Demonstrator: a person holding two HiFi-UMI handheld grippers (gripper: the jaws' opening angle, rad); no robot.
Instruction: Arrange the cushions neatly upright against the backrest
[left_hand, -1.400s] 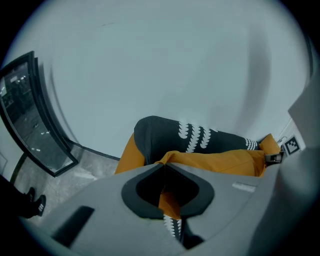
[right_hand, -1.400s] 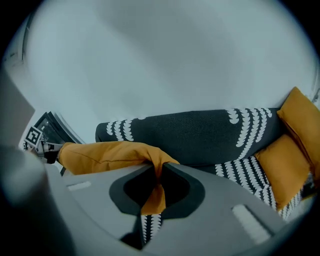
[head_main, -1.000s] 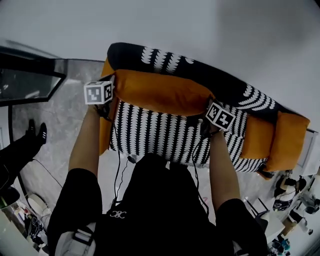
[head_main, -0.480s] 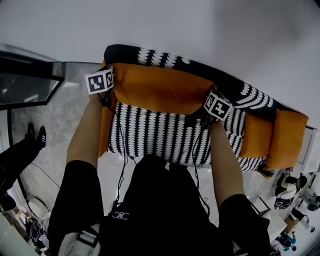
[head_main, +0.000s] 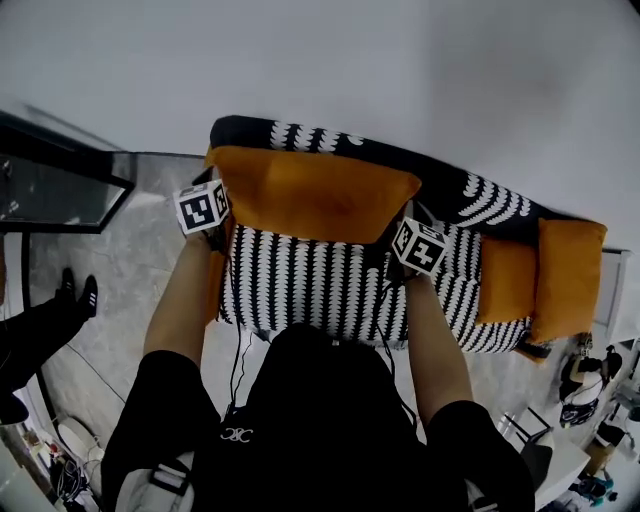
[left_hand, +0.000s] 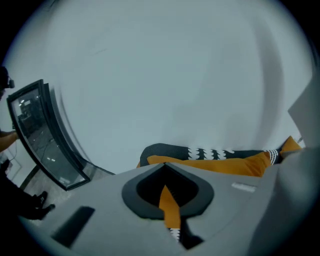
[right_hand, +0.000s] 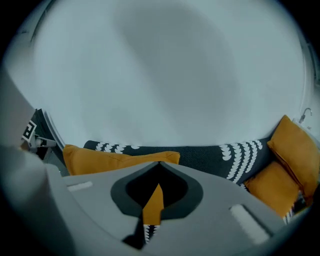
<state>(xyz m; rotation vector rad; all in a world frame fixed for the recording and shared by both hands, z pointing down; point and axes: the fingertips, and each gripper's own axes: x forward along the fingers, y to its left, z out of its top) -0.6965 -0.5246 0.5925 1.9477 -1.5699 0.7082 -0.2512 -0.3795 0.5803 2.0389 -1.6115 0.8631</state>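
Orange rectangular fabric cushion (head_main: 310, 195) stands upright against the black-and-white patterned sofa backrest (head_main: 450, 178), at its left end. Left gripper (left_hand: 167, 202) and right gripper (right_hand: 152, 202) are each clamped tight on a lower corner, apparently to square it there.

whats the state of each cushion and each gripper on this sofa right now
large orange cushion, held at both ends, up against the back of the black-and-white patterned sofa
left gripper, shut on the large cushion's fabric
right gripper, shut on the large cushion's fabric
orange cushion at the far right end, standing on edge
orange cushion beside it, lower on the seat, seems to lie flat
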